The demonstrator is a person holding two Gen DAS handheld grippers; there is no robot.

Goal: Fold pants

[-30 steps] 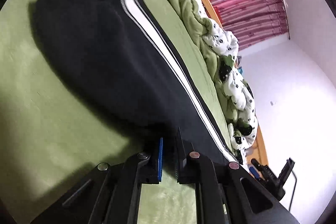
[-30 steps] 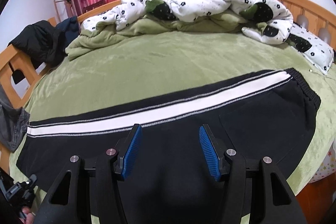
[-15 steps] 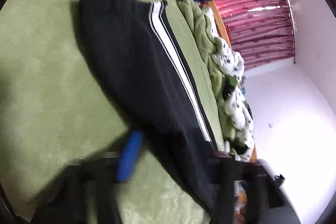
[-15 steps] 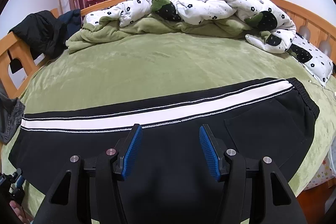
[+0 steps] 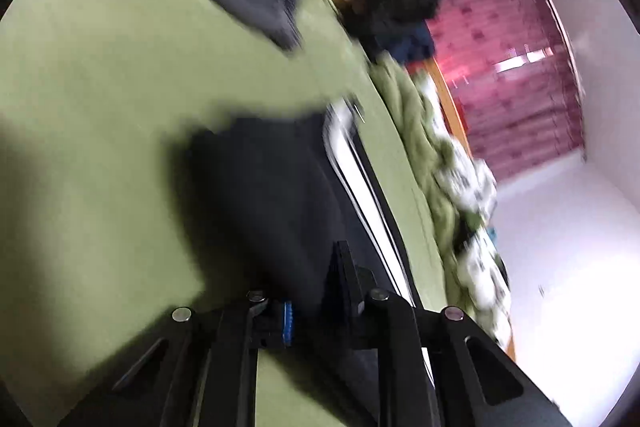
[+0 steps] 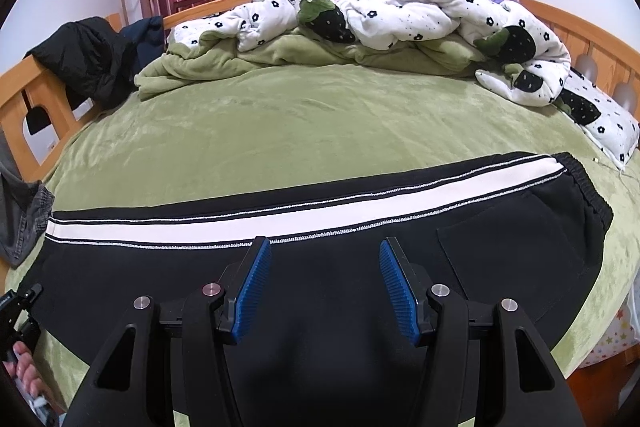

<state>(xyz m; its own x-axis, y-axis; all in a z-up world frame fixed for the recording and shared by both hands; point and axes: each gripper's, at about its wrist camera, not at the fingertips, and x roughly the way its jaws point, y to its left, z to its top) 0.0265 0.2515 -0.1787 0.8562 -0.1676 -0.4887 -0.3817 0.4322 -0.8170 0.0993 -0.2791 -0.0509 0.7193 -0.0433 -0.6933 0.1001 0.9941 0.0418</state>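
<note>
Black pants (image 6: 320, 227) with a white side stripe lie flat across the green bed sheet (image 6: 304, 123), waistband at the right. My right gripper (image 6: 322, 267) is open and empty, hovering over the middle of the pants. In the blurred left wrist view the pants (image 5: 272, 195) run away from my left gripper (image 5: 316, 287), whose jaws are close together with black pants fabric between them near the lower edge of the leg.
A rumpled white-and-green quilt (image 6: 380, 23) lies along the far side of the bed. A black jacket (image 6: 88, 55) hangs on the wooden bed frame (image 6: 32, 95) at left. Grey clothing (image 6: 20, 219) lies at the left edge.
My left gripper opened, shifted toward the leg end and closed on the pants fabric. My right gripper stayed open and drew back slightly.
</note>
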